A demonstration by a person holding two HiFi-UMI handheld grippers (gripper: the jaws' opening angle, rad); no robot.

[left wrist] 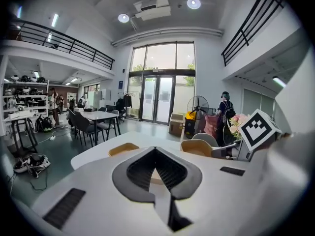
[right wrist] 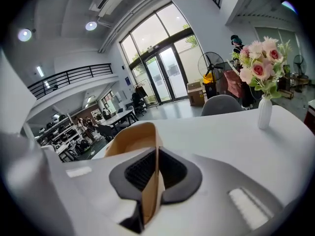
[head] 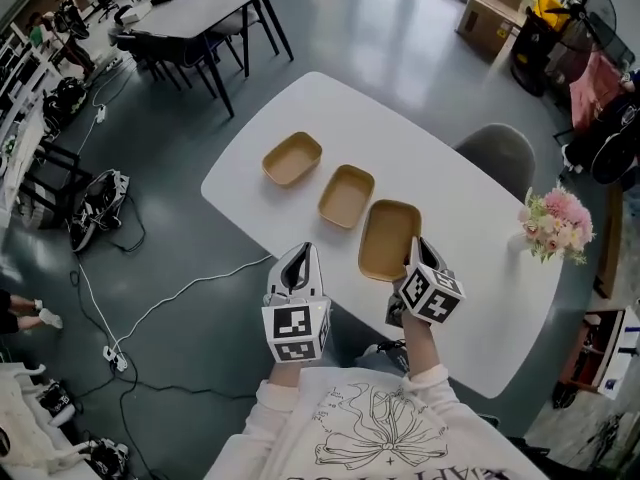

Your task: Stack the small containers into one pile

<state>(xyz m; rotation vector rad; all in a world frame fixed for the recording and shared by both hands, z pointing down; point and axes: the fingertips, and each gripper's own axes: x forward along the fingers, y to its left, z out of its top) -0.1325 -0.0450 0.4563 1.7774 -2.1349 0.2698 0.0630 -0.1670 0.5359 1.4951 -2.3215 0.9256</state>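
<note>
Three shallow tan containers lie in a diagonal row on the white table (head: 450, 168): a far one (head: 291, 158), a middle one (head: 346, 196) and a larger near one (head: 387, 233). My right gripper (head: 418, 248) is at the near container's right rim. In the right gripper view, the right gripper (right wrist: 156, 154) is shut on that container's thin wall (right wrist: 130, 140). My left gripper (head: 298, 254) hovers at the table's near edge, left of the near container. Its jaws (left wrist: 155, 149) are shut with nothing held, and two containers (left wrist: 123, 148) (left wrist: 197, 147) show beyond them.
A vase of pink flowers (head: 554, 224) (right wrist: 260, 65) stands at the table's right end. A grey chair (head: 499, 154) is tucked in behind the table. Cables (head: 150, 313) run over the floor to the left, and another table with chairs (head: 195, 13) stands further back.
</note>
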